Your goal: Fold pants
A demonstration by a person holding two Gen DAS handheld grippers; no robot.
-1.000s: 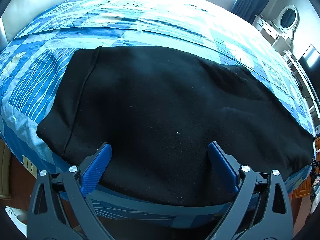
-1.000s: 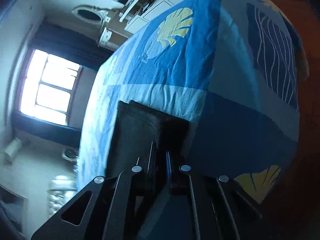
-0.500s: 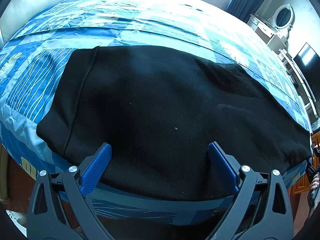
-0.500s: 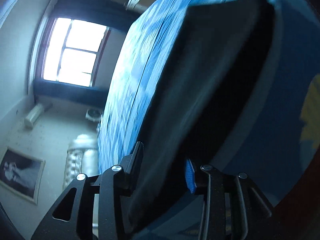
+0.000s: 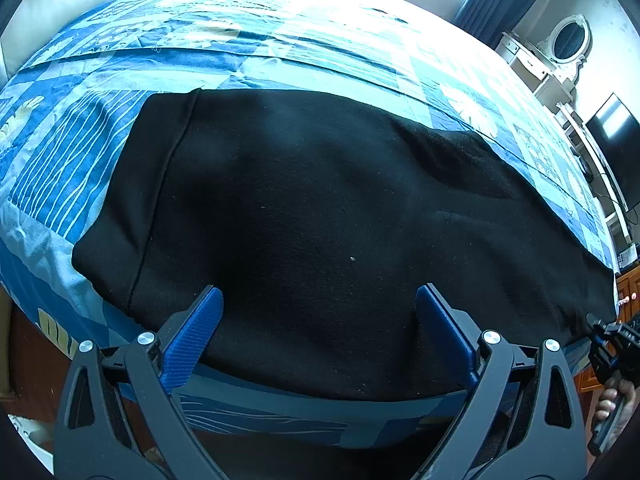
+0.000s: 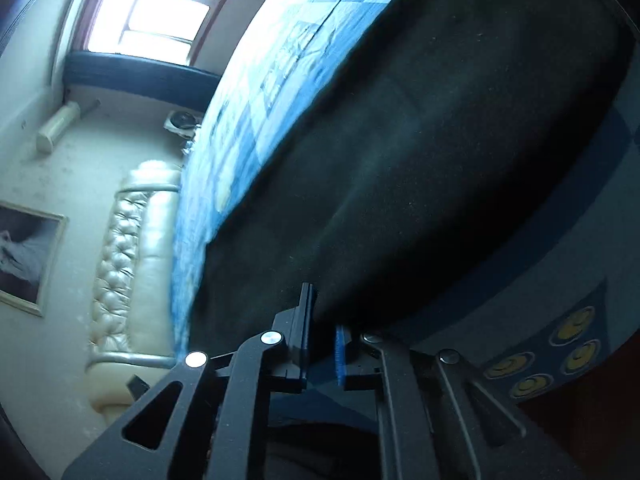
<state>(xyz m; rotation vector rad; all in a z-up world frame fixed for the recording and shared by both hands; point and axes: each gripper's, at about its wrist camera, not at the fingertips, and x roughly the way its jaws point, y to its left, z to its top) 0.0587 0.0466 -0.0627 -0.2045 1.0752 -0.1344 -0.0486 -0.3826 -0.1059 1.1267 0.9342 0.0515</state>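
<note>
Two claws: left claw (image 5: 318,322) gapes over matte black fleece pants (image 5: 320,208); right claw (image 6: 322,332) pinches their hem.

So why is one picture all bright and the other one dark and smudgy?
Left wrist view: sunlight washes out the far bedspread to white glare, while the black pants stay sharp; the fisheye lens bulges the bed. Right wrist view: tilted, dim and motion-smeared, with only the window glowing.

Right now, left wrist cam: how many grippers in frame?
2. The left gripper is bottom centre, fingers spread over the black pants. The right gripper is at the far right edge, at the pants' corner, in a hand. None seem hidden.
</note>
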